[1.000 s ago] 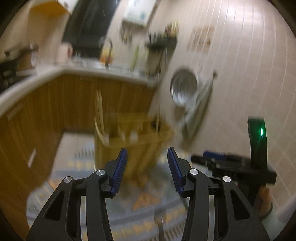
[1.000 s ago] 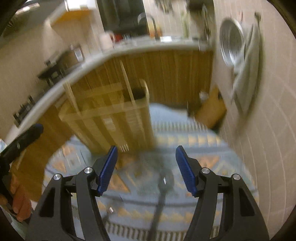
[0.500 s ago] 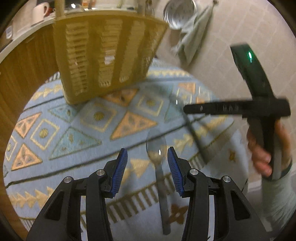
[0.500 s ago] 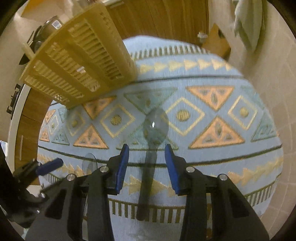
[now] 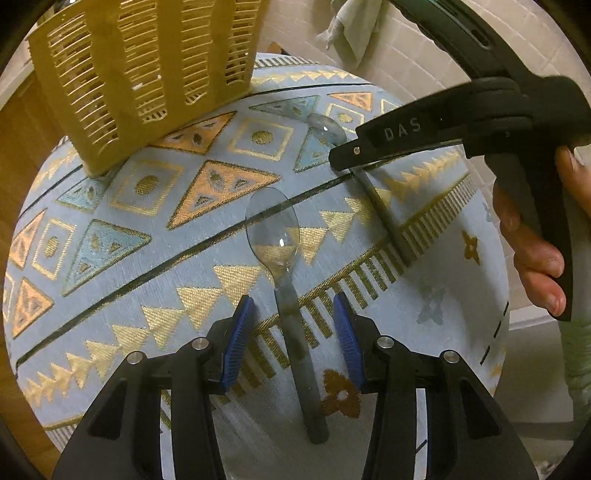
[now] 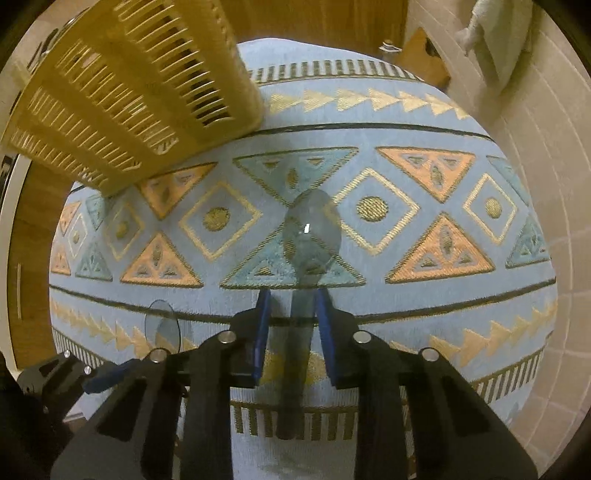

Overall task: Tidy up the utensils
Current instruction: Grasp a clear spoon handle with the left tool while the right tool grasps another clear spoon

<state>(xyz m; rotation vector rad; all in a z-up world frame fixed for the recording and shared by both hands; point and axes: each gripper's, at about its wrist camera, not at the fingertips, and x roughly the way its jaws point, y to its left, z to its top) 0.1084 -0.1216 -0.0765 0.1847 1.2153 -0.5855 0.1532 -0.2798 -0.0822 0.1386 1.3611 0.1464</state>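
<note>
The left gripper (image 5: 291, 317) hangs low over the patterned blue tablecloth (image 5: 110, 206) with its blue-padded fingers apart, one on each side of the grey handle of a translucent spoon (image 5: 275, 232). Neither pad touches the handle. This near spoon lies flat on the cloth, bowl up and pointing away from the gripper toward the basket, its handle end lying between the gripper's arms.

The right gripper (image 6: 291, 314) has its fingers narrowed around the neck of a second translucent spoon (image 6: 312, 229), just below the bowl. A thin gap shows between each pad and the handle, so they have not clamped on it. This spoon also lies flat, its bowl resting over a teal triangle of the cloth's pattern and its handle running back under the gripper. From the left wrist view the same gripper shows from the side, its tip down at the spoon's neck and the person's right hand (image 5: 532, 236) wrapped on the grip.

The two spoons lie near each other, roughly parallel, not touching.

Beyond them, a yellow slatted utensil basket (image 5: 147, 66) stands on the far part of the cloth. A grey towel (image 6: 495, 40) hangs on the tiled wall (image 6: 554, 184) to the right, and wooden cabinet fronts (image 6: 332, 18) sit behind the table.
</note>
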